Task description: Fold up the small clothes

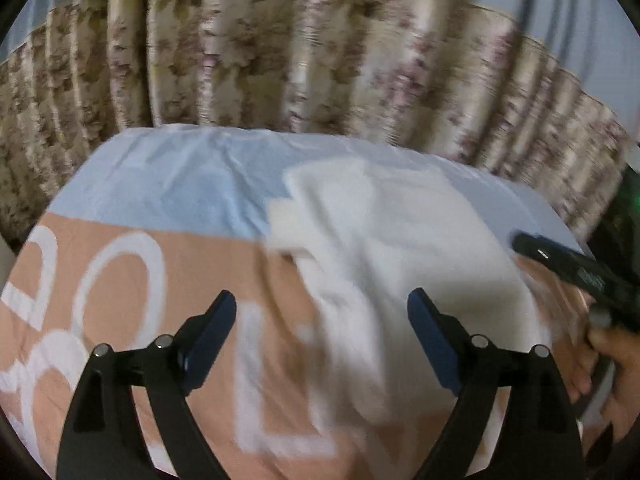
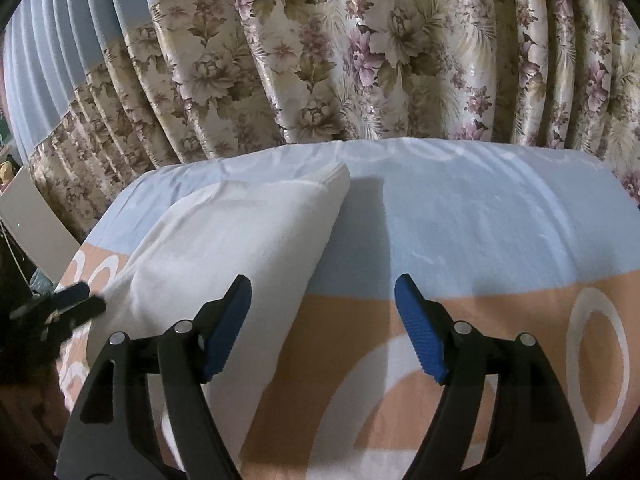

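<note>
1. The left tool hangs with its blue pads spread wide and nothing between them; the right tool is likewise spread apart and empty.

2. The white garment lies on the bed, a small pale piece of cloth resting on the blue and peach printed cover. It sits ahead of the left tool and toward that tool's right finger, and ahead of the right tool toward its left finger, so it lies between the two tools.

3. Judged from its soft creases and limp edges, the garment is light and floppy, with no stiffness to hold a shape. It will likely sag and drag if lifted by one point, so a pinch at two corners or along one hem looks the safer hold. The cover beneath is also cloth and could be caught up with it.

4. The left wrist view is blurred, yet it shows a flap jutting from the garment's far left side, plus the person's hand on the right tool's black body.

5. The right wrist view is sharp and shows the garment's far corner and straight right edge, the flowered curtain behind the bed, and the left tool low at its left.
</note>
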Tool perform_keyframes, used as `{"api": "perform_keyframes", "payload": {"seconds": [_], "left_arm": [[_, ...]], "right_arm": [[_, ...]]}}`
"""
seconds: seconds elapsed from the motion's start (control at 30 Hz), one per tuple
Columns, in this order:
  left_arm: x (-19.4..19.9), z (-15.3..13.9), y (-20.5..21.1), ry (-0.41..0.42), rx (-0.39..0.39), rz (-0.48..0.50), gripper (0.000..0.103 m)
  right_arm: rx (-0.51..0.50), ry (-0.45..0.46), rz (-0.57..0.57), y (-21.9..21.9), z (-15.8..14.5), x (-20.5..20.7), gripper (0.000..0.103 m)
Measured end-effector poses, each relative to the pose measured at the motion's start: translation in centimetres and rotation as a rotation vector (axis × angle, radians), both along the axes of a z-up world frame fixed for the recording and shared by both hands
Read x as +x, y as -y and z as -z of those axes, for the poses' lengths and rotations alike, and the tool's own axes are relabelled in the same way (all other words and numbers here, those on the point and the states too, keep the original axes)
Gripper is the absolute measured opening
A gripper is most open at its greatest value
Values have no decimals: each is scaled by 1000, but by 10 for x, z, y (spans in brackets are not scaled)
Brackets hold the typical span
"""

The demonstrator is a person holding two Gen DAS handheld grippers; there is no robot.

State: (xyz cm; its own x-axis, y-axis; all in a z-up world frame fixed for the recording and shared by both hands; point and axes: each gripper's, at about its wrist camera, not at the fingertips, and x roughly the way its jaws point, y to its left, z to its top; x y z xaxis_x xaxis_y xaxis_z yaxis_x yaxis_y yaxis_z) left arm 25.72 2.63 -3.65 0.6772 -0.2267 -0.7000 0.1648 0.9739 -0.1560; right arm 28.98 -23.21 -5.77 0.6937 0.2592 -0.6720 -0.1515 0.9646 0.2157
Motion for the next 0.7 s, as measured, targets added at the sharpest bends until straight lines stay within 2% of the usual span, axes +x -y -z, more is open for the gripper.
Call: {"api": "perform_keyframes", "payload": {"seconds": [0.1,0.17,0.2,0.23,0.27,0.33,0.37,0.47,0.57,0.6,0.63,0.7], "left_arm": [[-20,8,17,23,47,20,88],[-23,16,17,9,32,15,87],[-23,19,14,6,11,9,77],[-24,21,13,3,3,4,60],[-24,21,11,-1,-7,4,52],[-23,23,7,-20,-36,19,17],[-24,23,6,-25,-45,31,14],[-33,18,6,-10,-2,53,12],[-33,29,0,-62,35,61,12],[-30,37,-5,-91,20,64,13],[-31,41,-9,-101,-5,69,16],[-33,39,-8,-102,3,110,16]], "right_arm": [[-9,-12,-2,-2,5,-12,76],[-4,-16,1,-3,7,-22,76],[5,-20,0,-3,8,-28,76],[13,-26,-4,-4,9,-33,76],[16,-29,-5,-6,10,-38,76],[18,-40,-10,-12,14,-49,76],[22,-49,-11,-14,17,-53,74],[25,-66,-13,-20,23,-63,70],[-59,-122,-14,-26,40,-63,70],[-74,-133,-9,-24,45,-63,69],[-78,-132,-1,-20,49,-64,73],[-71,-136,9,-14,50,-65,75]]}}
